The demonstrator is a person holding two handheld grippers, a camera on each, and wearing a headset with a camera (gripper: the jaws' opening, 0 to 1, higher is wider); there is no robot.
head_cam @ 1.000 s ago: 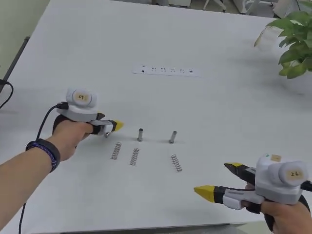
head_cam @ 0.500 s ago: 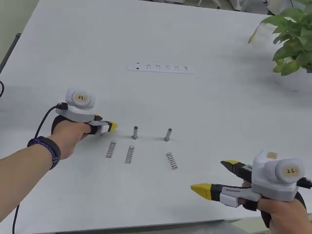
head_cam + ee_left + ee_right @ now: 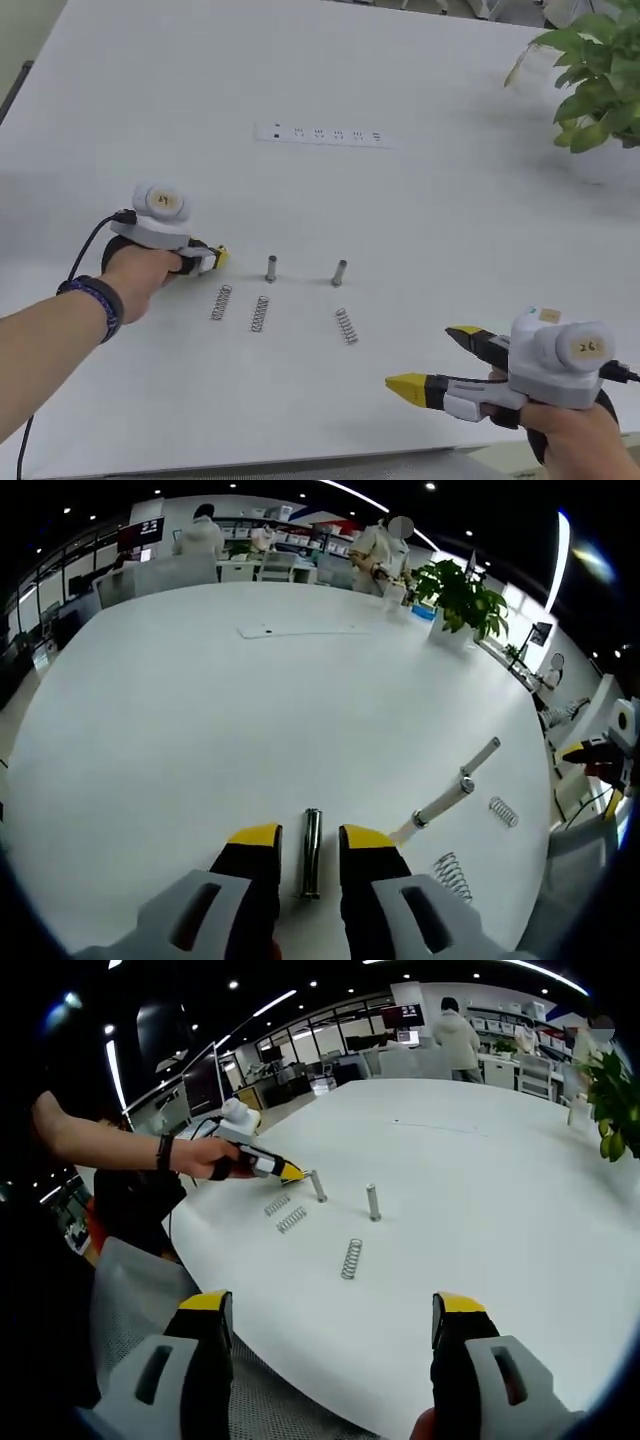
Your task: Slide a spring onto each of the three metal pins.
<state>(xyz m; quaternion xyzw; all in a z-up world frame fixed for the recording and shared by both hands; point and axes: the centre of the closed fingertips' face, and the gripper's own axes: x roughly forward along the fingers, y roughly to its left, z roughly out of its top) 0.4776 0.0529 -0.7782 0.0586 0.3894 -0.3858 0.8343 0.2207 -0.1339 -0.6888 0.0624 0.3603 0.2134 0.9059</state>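
1. The left gripper (image 3: pixel 217 259) is over the left half of the table (image 3: pixel 450 200). Its jaws are set narrow on either side of the left pin (image 3: pixel 312 852). The left gripper view shows a sliver of table on each side of that upright pin; in the head view the yellow tips hide it.
2. The left spring (image 3: pixel 221 302) and middle spring (image 3: pixel 260 313) lie flat, nearer the front edge than the pins. Their long axes run roughly front to back.
3. The middle pin (image 3: pixel 271 268) and right pin (image 3: pixel 340 272) stand upright side by side, both bare and clear of the springs.
4. The right spring (image 3: pixel 346 326) lies flat in front of the right pin, with its far end leaning left.
5. The right gripper (image 3: pixel 435 360) hovers near the front right corner, jaws spread wide and empty. In its own view the table's front edge lies ahead of them.
6. A power strip (image 3: pixel 325 135) lies towards the far edge, and a plant (image 3: pixel 590 70) stands at the far right corner.
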